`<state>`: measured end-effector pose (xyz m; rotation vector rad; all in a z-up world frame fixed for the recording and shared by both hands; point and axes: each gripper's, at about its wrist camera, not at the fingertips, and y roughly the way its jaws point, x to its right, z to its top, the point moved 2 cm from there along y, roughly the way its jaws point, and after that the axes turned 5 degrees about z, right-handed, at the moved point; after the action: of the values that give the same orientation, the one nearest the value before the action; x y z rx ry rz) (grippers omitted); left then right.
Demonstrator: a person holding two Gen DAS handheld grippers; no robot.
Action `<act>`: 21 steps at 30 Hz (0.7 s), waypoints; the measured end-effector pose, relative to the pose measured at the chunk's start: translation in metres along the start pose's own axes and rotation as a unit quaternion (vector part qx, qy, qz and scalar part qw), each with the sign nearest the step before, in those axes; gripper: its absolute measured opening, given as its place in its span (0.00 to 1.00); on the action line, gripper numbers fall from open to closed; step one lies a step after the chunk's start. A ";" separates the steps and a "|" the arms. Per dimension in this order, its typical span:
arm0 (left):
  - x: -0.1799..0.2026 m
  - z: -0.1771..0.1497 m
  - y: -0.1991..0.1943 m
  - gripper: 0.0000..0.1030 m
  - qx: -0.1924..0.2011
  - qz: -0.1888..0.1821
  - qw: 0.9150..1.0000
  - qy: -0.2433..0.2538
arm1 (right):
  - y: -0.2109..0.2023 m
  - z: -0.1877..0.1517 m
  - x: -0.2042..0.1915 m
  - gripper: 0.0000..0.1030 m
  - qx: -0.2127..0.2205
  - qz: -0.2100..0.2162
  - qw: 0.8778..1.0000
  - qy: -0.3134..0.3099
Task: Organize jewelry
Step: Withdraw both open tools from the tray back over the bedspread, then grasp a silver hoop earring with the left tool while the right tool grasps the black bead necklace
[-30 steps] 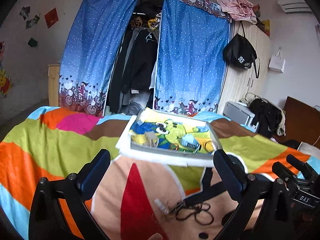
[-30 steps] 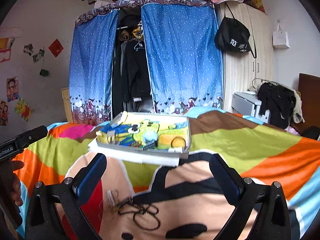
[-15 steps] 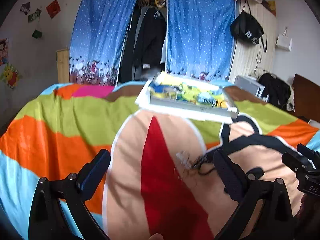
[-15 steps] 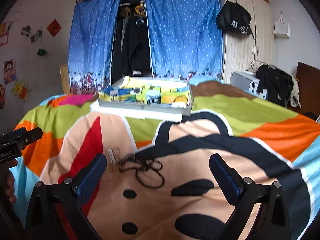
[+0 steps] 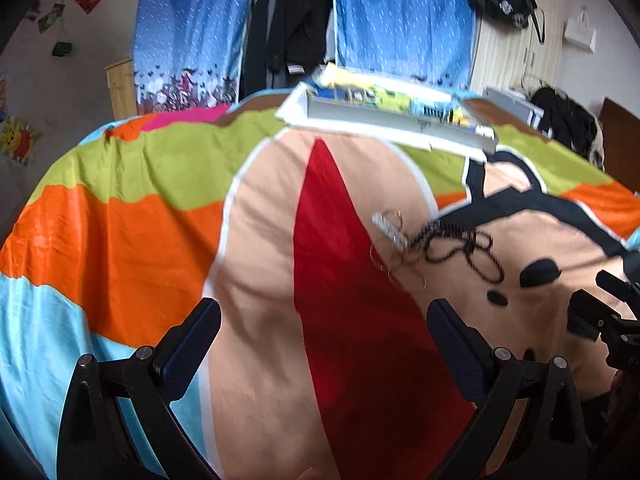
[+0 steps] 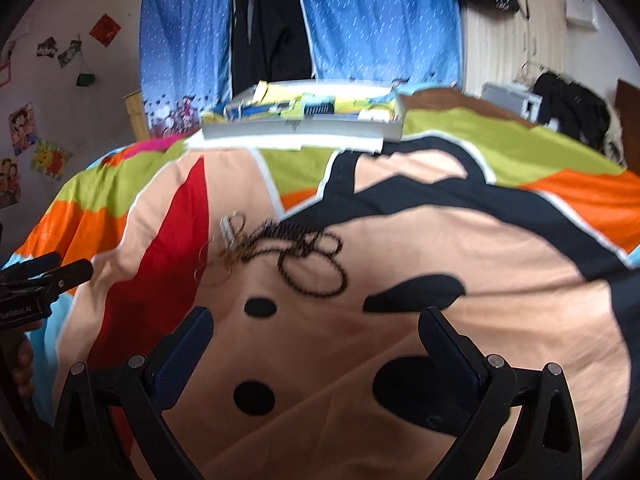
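A tangle of necklace (image 6: 308, 258) and rings (image 6: 216, 264) is lying on the bed (image 6: 440, 264), the rings to the left of the necklace and touching it. Behind them, well apart, a tray (image 6: 300, 130) is sitting on the bed, holding small items. Curtains (image 6: 380, 20) are hanging behind the bed.

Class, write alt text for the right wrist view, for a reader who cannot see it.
A tangle of jewelry, a dark beaded necklace knotted with thin wire hoops, lies on a bright cartoon bedspread ahead of the open, empty right gripper. Farther back a shallow tray sits on the bed before blue curtains; the left gripper shows at the left edge.
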<state>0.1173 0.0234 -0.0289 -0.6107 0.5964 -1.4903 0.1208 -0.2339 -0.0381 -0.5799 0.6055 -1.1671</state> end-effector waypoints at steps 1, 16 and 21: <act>0.001 -0.002 0.004 0.98 -0.008 0.000 1.000 0.006 | 0.003 -0.003 0.002 1.00 -0.008 0.005 1.000 0.000; 0.034 0.007 0.065 0.97 -0.070 -0.065 0.994 0.052 | 0.050 -0.001 0.038 0.98 -0.059 0.044 0.997 0.011; 0.043 0.019 0.084 0.85 -0.074 -0.076 0.992 0.062 | 0.075 0.015 0.048 0.81 -0.069 0.055 0.996 0.004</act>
<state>0.1912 -0.0206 -0.0731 -0.6933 0.7759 -1.6452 0.1938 -0.2565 -0.0862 -0.6520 0.7192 -1.0301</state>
